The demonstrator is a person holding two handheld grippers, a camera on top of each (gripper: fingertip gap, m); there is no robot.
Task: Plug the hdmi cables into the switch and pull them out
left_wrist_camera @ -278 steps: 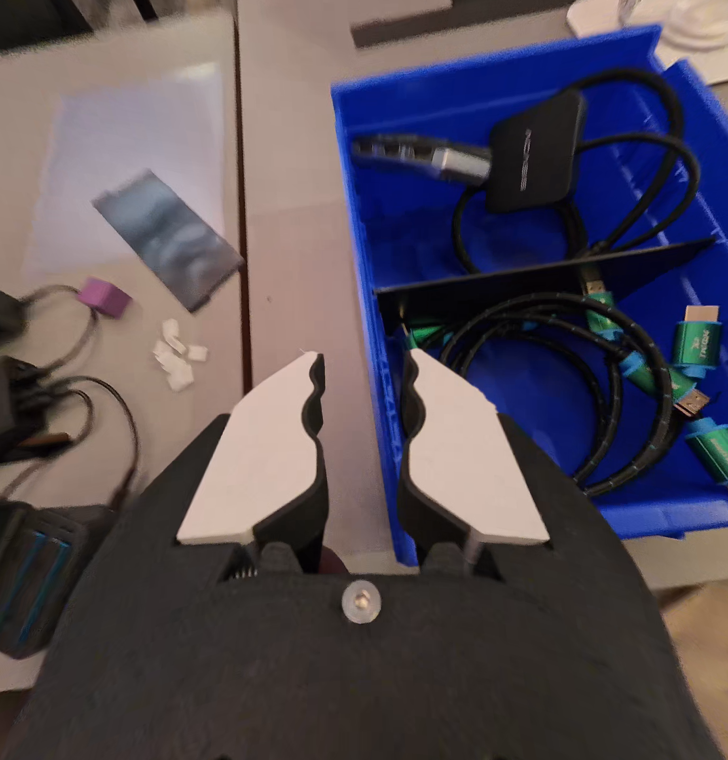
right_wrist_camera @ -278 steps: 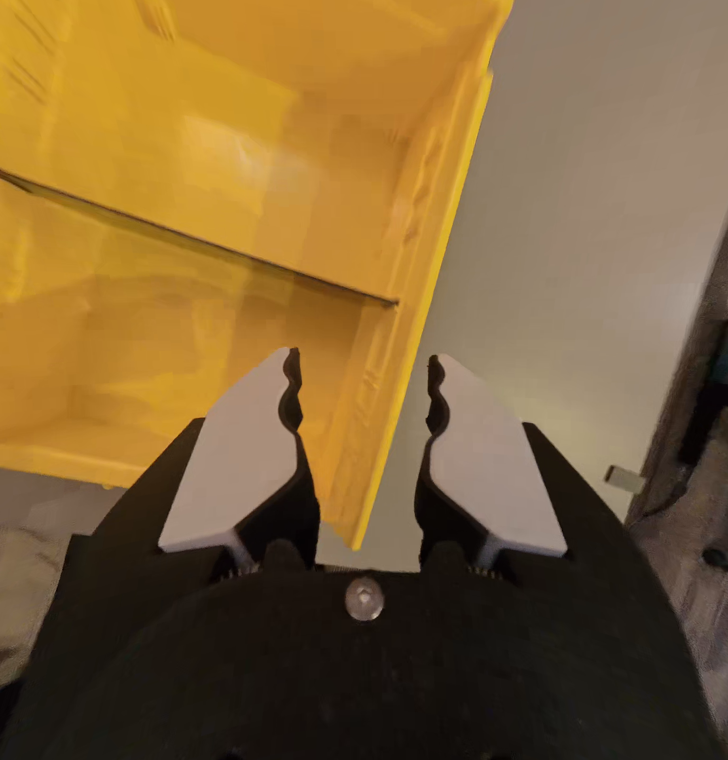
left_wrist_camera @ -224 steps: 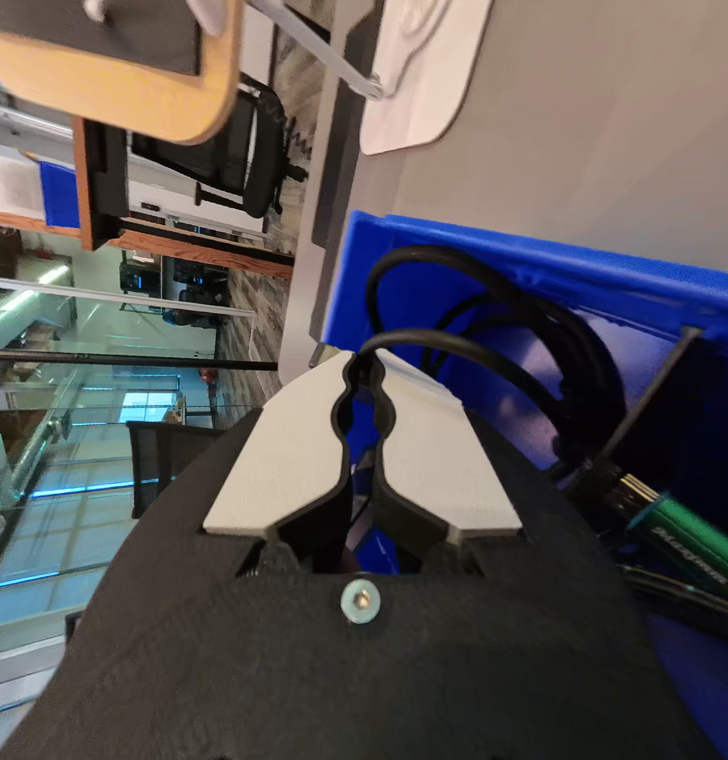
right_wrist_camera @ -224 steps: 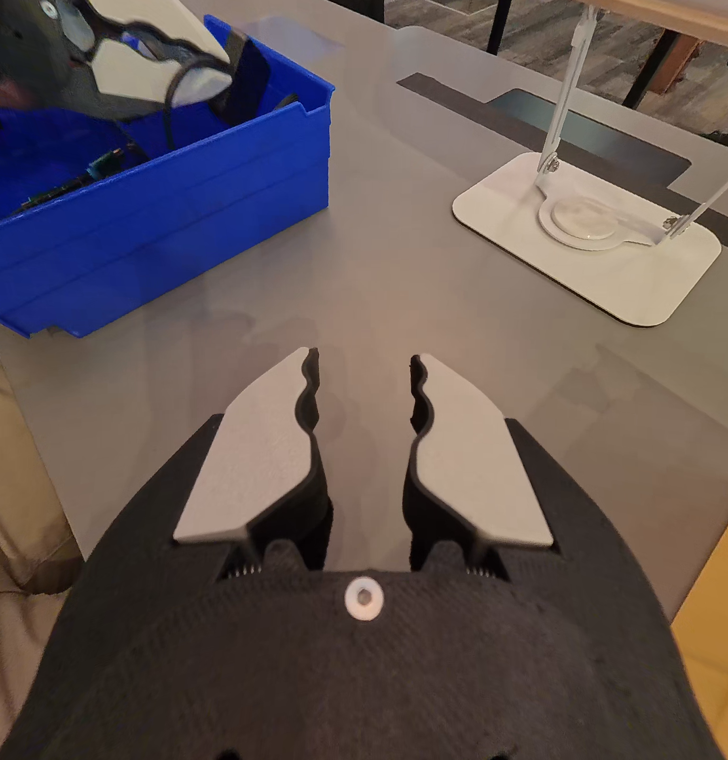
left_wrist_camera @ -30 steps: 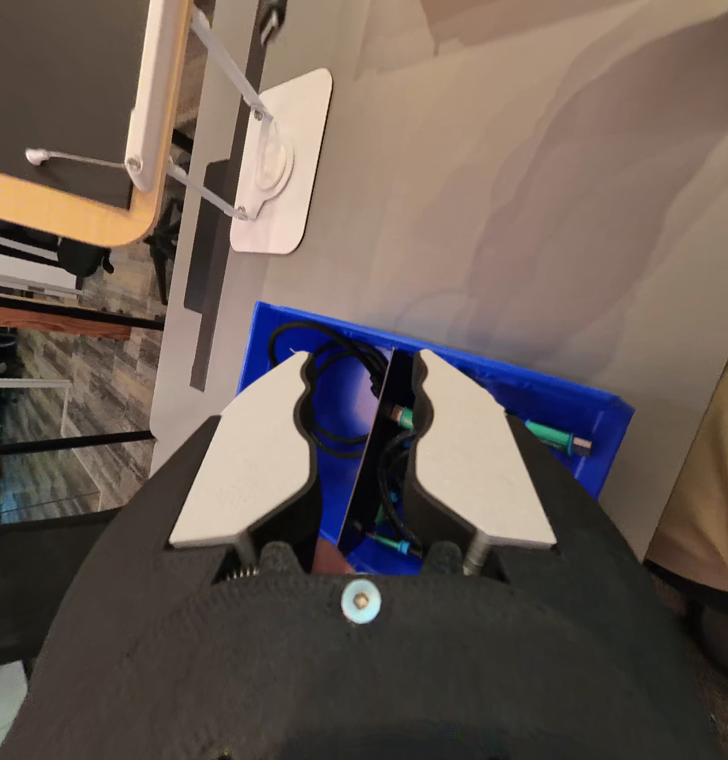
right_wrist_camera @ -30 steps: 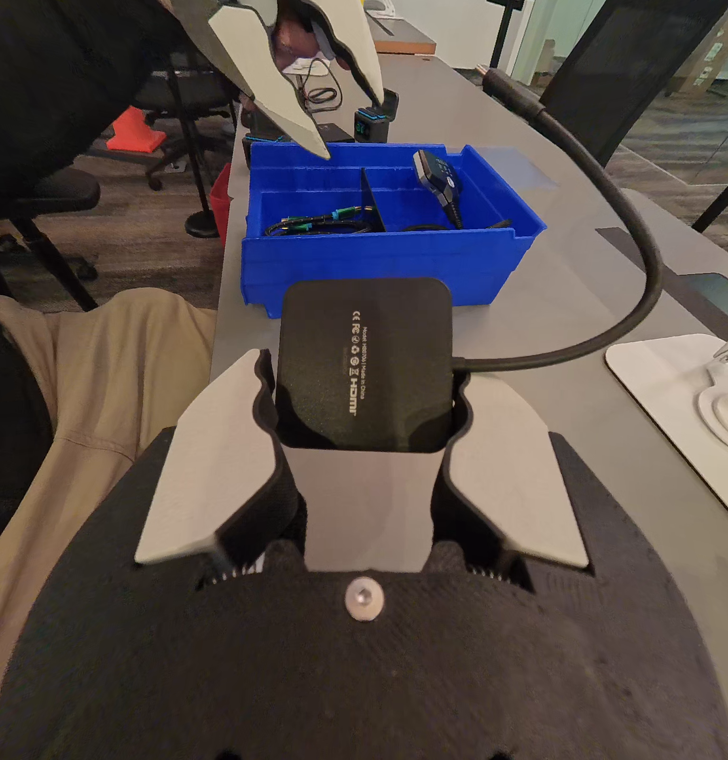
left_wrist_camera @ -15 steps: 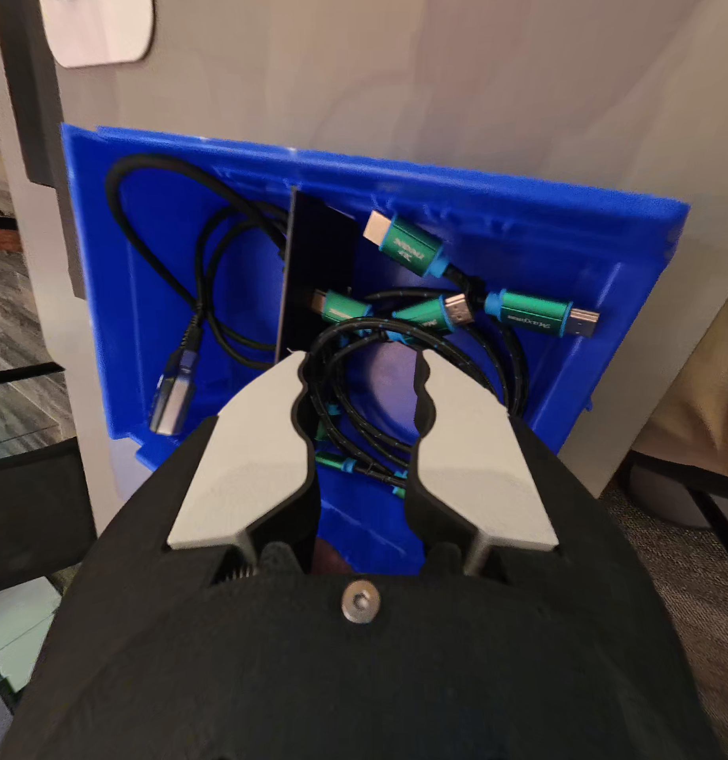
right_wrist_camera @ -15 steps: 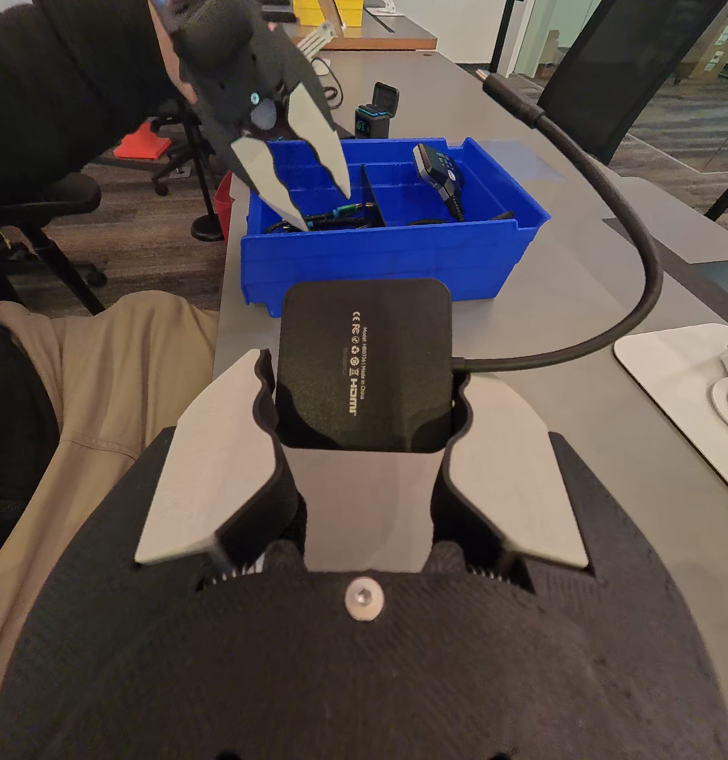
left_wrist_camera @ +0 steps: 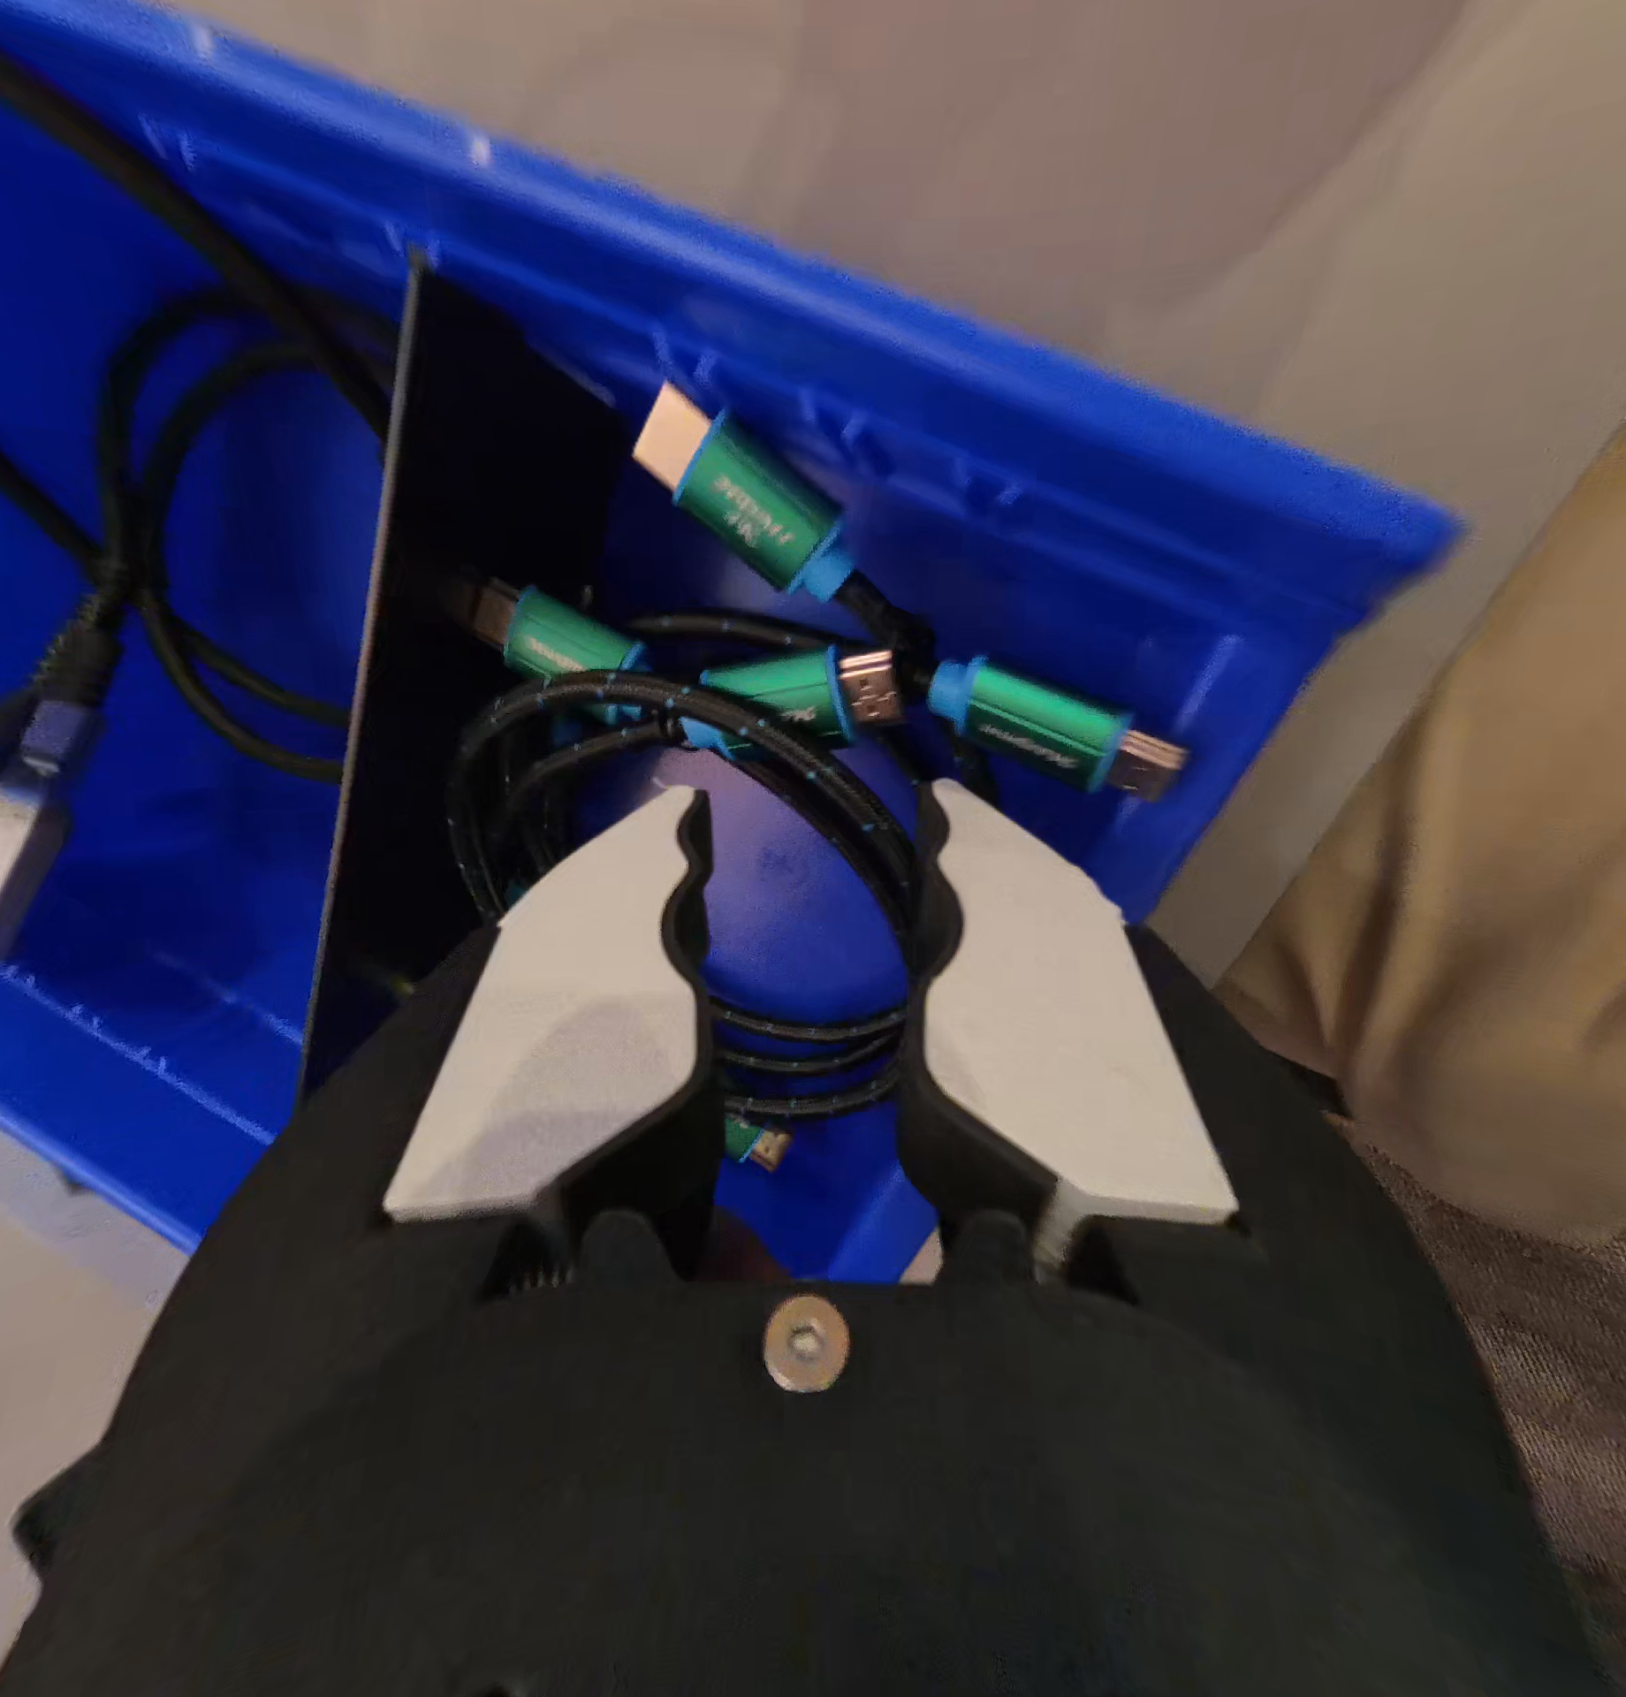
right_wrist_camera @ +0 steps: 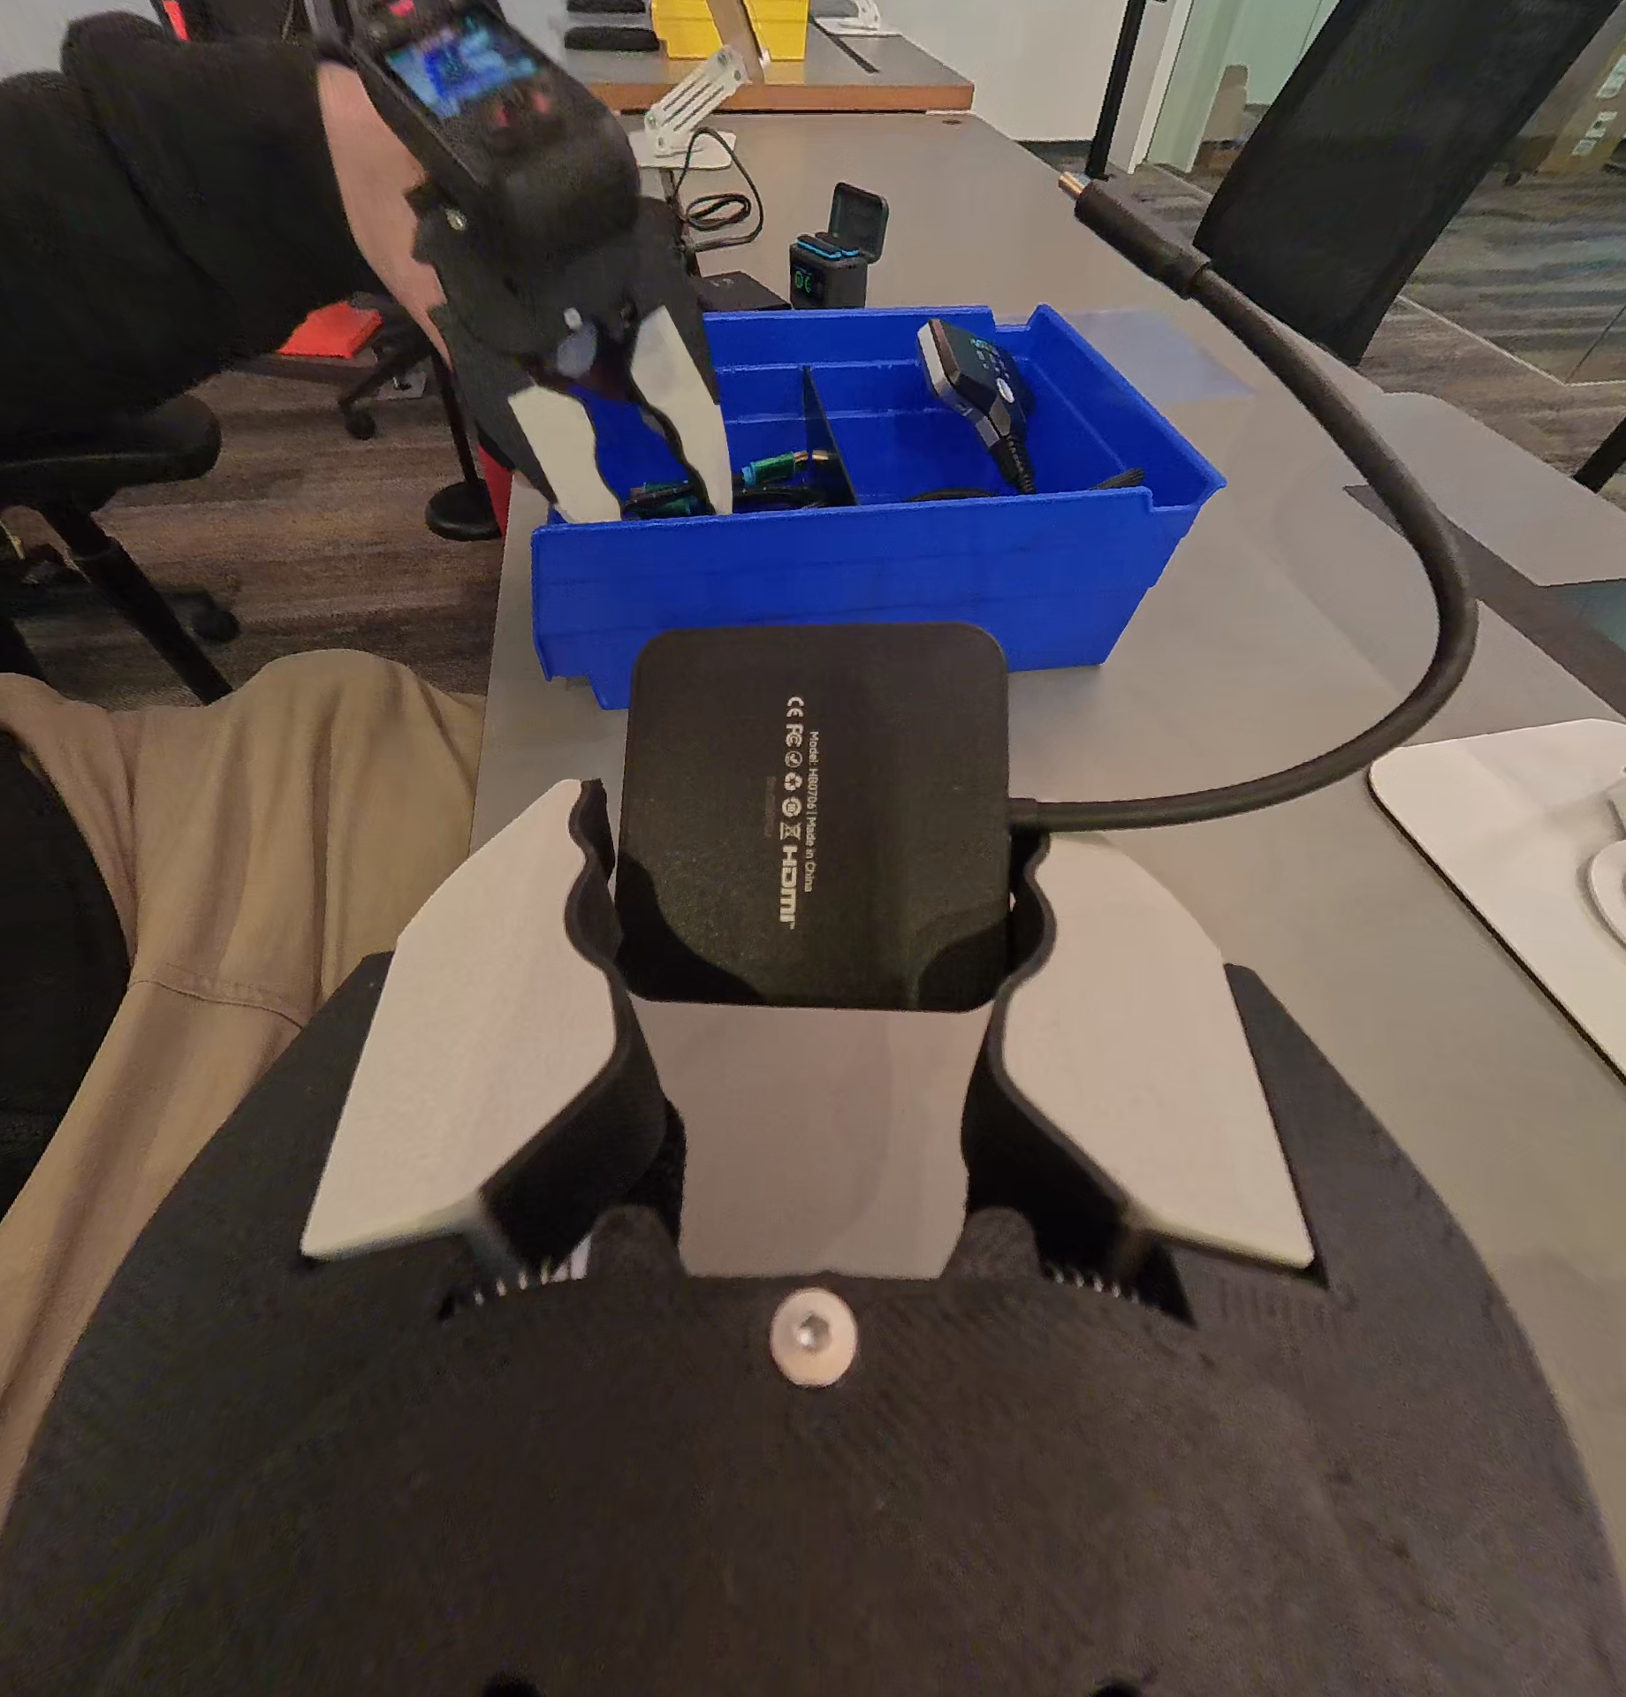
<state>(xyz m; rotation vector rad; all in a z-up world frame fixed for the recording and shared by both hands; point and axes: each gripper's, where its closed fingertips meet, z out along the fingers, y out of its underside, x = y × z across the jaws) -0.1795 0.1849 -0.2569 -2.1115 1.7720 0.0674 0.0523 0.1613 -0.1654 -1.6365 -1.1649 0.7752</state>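
My right gripper (right_wrist_camera: 807,808) is shut on the black square HDMI switch (right_wrist_camera: 814,808), held above the grey table; its thick black cable (right_wrist_camera: 1397,514) arcs up to the right. My left gripper (left_wrist_camera: 809,808) is open, tips lowered into the blue bin (left_wrist_camera: 975,386) over coiled braided HDMI cables (left_wrist_camera: 690,725). Several green plugs lie just beyond the tips: one (left_wrist_camera: 745,505) at the far wall, one (left_wrist_camera: 1057,725) at the right. In the right wrist view the left gripper (right_wrist_camera: 639,477) dips into the bin's (right_wrist_camera: 846,588) left end.
A black divider (left_wrist_camera: 378,643) splits the bin; the other compartment holds a black cable with a grey connector (left_wrist_camera: 47,735) and a dark device (right_wrist_camera: 975,386). A white pad (right_wrist_camera: 1525,872) lies on the table at right. A person's tan-clad leg (right_wrist_camera: 222,826) is at left. The gap from one gripper's tips to the other's is roughly 25 cm.
My left gripper has come down closer into the bin's cable compartment, with its tips now over the coiled cables. My right gripper still holds the switch in the same place.
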